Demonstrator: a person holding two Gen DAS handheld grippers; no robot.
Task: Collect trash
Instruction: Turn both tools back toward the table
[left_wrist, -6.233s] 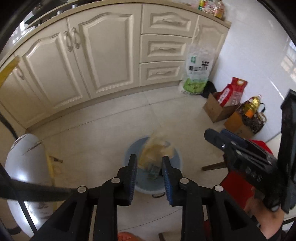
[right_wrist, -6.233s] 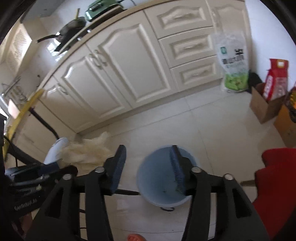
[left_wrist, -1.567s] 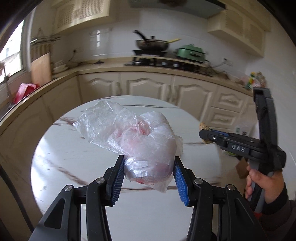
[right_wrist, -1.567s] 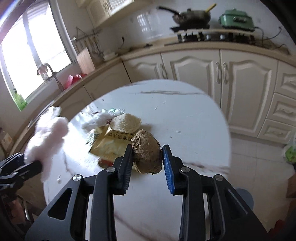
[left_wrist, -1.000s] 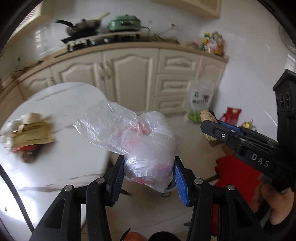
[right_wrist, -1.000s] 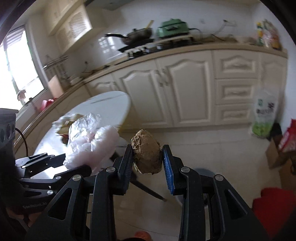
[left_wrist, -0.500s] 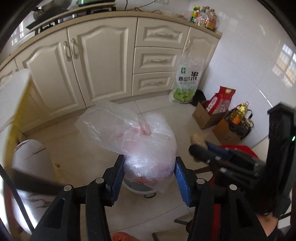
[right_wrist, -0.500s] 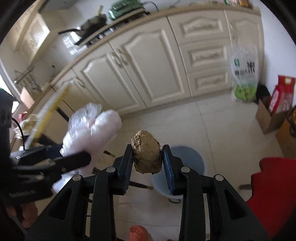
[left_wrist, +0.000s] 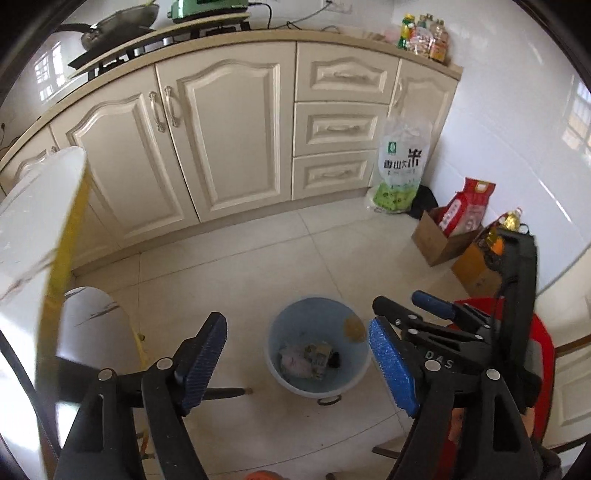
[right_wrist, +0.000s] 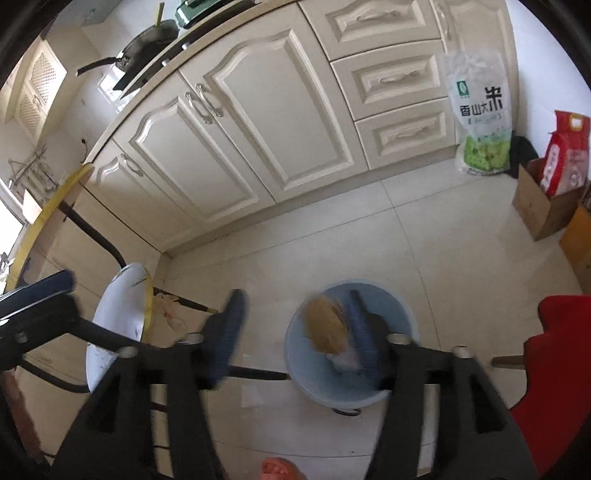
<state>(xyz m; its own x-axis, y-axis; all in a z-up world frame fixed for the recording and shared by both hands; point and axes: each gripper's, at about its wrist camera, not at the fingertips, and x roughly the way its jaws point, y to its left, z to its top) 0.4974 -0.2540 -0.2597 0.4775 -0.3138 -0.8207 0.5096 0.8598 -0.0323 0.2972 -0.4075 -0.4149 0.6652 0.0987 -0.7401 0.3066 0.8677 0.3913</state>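
Observation:
A pale blue bucket (left_wrist: 277, 332) (right_wrist: 404, 310) stands on the tiled floor below both grippers. The pink plastic bag (left_wrist: 293, 363) lies inside it beside a crumpled wrapper (left_wrist: 317, 352). My left gripper (left_wrist: 298, 365) hangs above the bucket, its jaws opening with nothing between them. My right gripper (right_wrist: 291, 332) (left_wrist: 400, 300) is blurred, jaws opening, and no pad touches the brown lump (right_wrist: 327, 326) (left_wrist: 352, 326). The lump is in the air at the bucket's mouth, close to the right-hand finger (right_wrist: 360, 332).
Cream cabinets (left_wrist: 229, 129) line the back. A rice bag (left_wrist: 400, 166) and cardboard boxes (left_wrist: 439, 240) sit by the right wall. A red stool (right_wrist: 557, 354) is at right. At left are a white round stool (right_wrist: 118, 314) and the yellow-rimmed table edge (left_wrist: 62, 251).
Both grippers sank toward the bucket and their jaws spread. The plastic bag left the left gripper and now lies in the bucket. The brown lump slipped free of the right gripper.

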